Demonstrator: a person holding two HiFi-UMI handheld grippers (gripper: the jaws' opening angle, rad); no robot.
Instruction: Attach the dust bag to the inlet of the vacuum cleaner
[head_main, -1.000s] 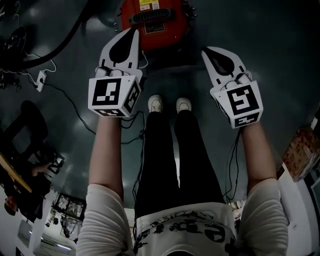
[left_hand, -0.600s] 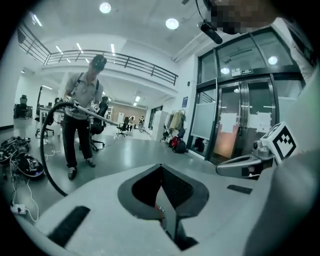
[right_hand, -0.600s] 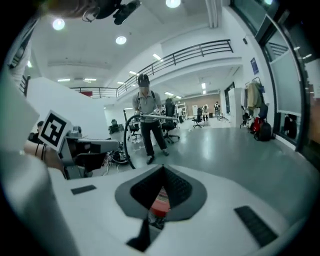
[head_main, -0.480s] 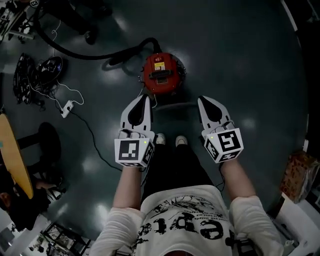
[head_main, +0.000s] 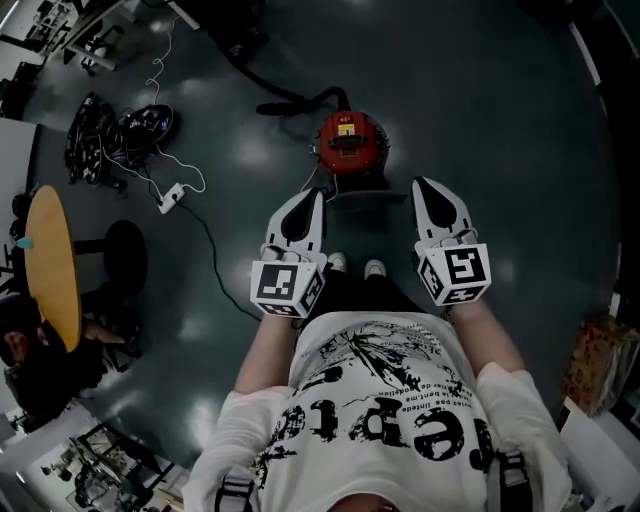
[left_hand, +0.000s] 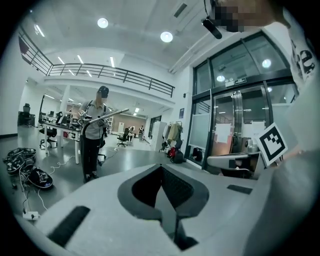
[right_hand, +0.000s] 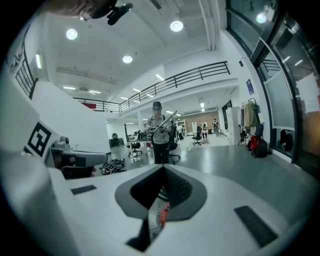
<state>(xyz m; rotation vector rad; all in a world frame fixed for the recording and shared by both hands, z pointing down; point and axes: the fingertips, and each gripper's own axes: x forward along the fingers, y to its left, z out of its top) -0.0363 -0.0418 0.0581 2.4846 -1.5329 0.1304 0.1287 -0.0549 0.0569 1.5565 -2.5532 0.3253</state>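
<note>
The red vacuum cleaner stands on the dark floor, its black hose running off to the upper left. No dust bag shows in any view. Both grippers are held side by side, high above the floor, on the near side of the vacuum. My left gripper is shut and empty. My right gripper is shut and empty too. In the left gripper view the left gripper points out level into a hall. In the right gripper view a bit of the red vacuum shows through the gap under the right gripper's closed tips.
A round wooden table, a black stool, a heap of cables and a power strip lie at the left. A box sits at the right. Another person stands in the hall; glass doors are at the right.
Both grippers and the head camera have risen well above the floor. The vacuum now looks smaller and farther off. Both grippers stayed shut and side by side.
</note>
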